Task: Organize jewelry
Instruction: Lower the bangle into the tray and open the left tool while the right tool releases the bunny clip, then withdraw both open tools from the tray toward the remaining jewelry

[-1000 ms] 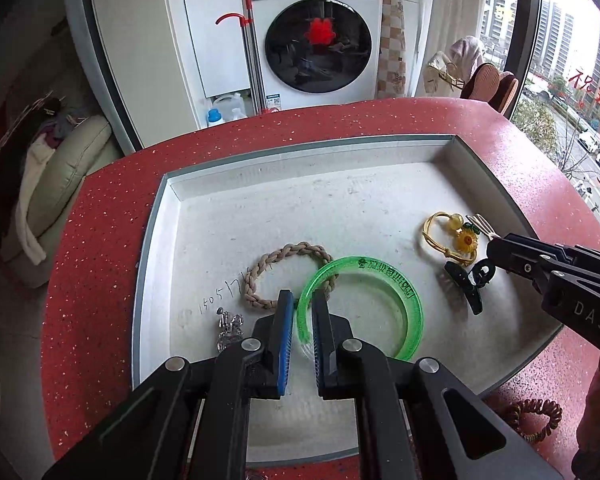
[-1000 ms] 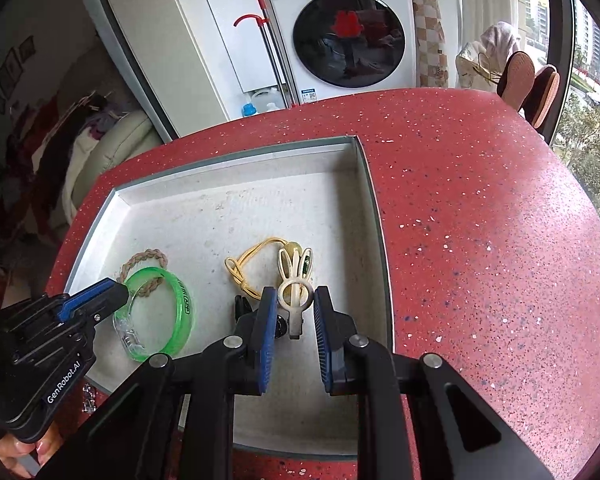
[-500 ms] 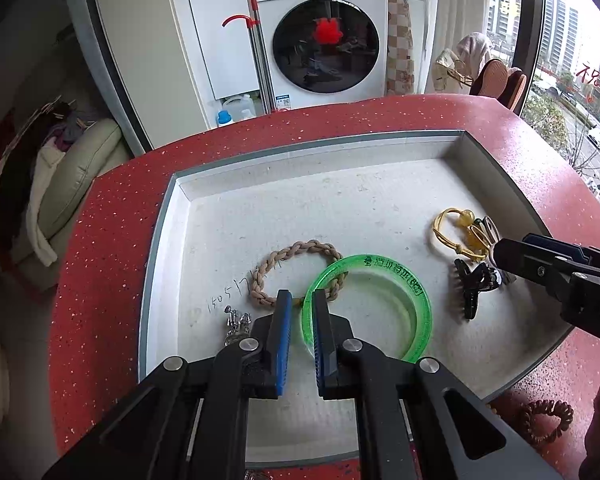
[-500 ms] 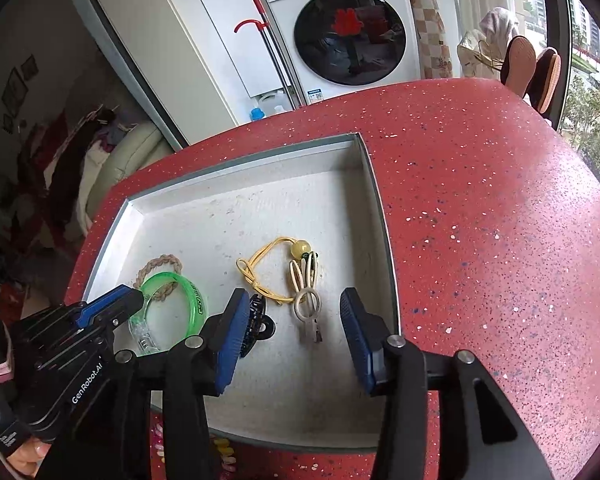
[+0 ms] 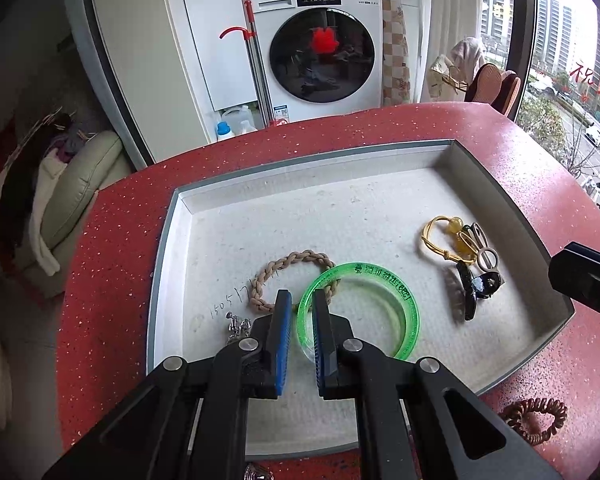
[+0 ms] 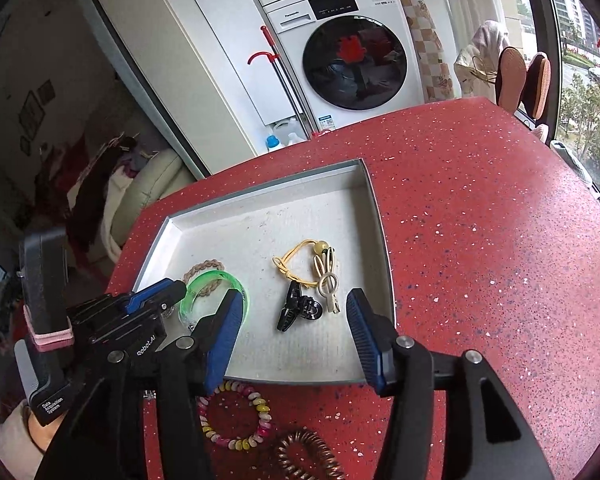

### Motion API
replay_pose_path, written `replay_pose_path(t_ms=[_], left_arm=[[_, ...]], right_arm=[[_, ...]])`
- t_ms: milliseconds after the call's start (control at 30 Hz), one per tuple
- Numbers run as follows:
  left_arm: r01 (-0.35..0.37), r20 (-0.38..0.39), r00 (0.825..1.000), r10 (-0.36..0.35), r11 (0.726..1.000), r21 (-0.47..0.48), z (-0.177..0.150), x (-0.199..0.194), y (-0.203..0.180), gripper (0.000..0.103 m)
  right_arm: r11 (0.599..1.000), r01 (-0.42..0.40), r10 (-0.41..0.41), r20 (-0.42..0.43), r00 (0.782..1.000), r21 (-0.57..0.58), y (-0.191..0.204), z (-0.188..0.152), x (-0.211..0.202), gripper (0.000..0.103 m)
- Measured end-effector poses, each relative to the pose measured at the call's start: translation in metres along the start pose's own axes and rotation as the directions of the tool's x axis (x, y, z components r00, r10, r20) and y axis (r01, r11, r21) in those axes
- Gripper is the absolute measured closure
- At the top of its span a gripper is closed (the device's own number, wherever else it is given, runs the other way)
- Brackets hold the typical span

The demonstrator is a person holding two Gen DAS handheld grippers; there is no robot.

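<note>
This was clearly someone's home, a laundry corner off a living area. A white front-loading washing machine (image 5: 320, 52) stood against the wall with detergent bottles (image 5: 234, 122) beside it. A cream sofa (image 5: 76, 184) piled with clothes sat off to the side, and apartment towers (image 5: 560, 32) showed through the window beyond the red speckled countertop (image 6: 480, 220).

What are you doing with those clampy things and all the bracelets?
A person is sorting jewelry into a grey tray on a red table, with a gripper in each hand. The left gripper is clamped on the green bangle in the tray. The right gripper has just been opening and has nothing between its fingers; a beige hair clip lies in the tray ahead of it. A beaded bracelet and a brown coil tie lie outside on the table.
</note>
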State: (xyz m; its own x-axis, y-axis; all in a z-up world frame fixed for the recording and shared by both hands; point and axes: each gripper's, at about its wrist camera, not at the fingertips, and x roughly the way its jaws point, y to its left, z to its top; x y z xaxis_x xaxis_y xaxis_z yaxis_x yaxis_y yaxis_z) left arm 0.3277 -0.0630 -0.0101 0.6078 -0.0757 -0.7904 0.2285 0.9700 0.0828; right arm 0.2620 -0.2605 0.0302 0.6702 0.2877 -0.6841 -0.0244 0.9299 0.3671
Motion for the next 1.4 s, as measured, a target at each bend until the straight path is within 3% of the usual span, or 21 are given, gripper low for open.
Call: replay_pose_path(t_ms=[800,833,867,900,1033,1100,1167,1267,1400], left_arm=[[0.036,0.058,0.998,-0.031,0.996,-0.086,0.005,-0.026,0.017,0.074],[0.034,0.058,0.998,-0.029,0.995,-0.091,0.005,-0.027,0.018,0.062],[0.029,0.057,0.998,-0.024,0.995,-0.098,0.005,-0.028,0.02,0.007],[0.012,0.061,0.998,-0.005,0.994,-0.109,0.005,-0.03,0.022,0.0],[0.011,0.1,0.995,-0.001,0.995,-0.099,0.004,-0.039,0.023,0.0],[0.007,0.11,0.994,0.004,0.995,-0.101,0.001,-0.044,0.025,0.0],[0.004,0.113,0.994,0.007,0.995,-0.101,-0.002,-0.048,0.026,0.0],[0.001,0.111,0.994,0.011,0.995,-0.104,-0.013,-0.057,0.029,0.0],[-0.005,0.107,0.994,0.017,0.994,-0.109,-0.03,-0.07,0.034,0.0]], right_arm=[[1.0,-0.012,0.012,0.0,1.0,0.025,-0.001,-0.026,-0.023,0.044],[1.0,-0.011,0.011,-0.001,1.0,0.026,0.0,-0.027,-0.024,0.044],[1.0,-0.012,0.012,-0.002,1.0,0.028,-0.001,-0.029,-0.025,0.044],[1.0,-0.013,0.013,-0.003,1.0,0.029,-0.001,-0.03,-0.026,0.044],[1.0,-0.019,0.019,-0.011,1.0,0.021,0.002,-0.033,-0.03,0.043],[1.0,-0.03,0.03,-0.003,1.0,0.009,0.005,-0.035,-0.034,0.034],[1.0,-0.021,0.021,0.023,1.0,-0.014,0.01,-0.037,-0.041,0.014],[0.999,-0.014,0.016,0.059,0.998,-0.036,0.015,-0.041,-0.05,0.0],[0.999,-0.007,0.01,0.078,0.997,-0.041,0.018,-0.045,-0.058,0.0]])
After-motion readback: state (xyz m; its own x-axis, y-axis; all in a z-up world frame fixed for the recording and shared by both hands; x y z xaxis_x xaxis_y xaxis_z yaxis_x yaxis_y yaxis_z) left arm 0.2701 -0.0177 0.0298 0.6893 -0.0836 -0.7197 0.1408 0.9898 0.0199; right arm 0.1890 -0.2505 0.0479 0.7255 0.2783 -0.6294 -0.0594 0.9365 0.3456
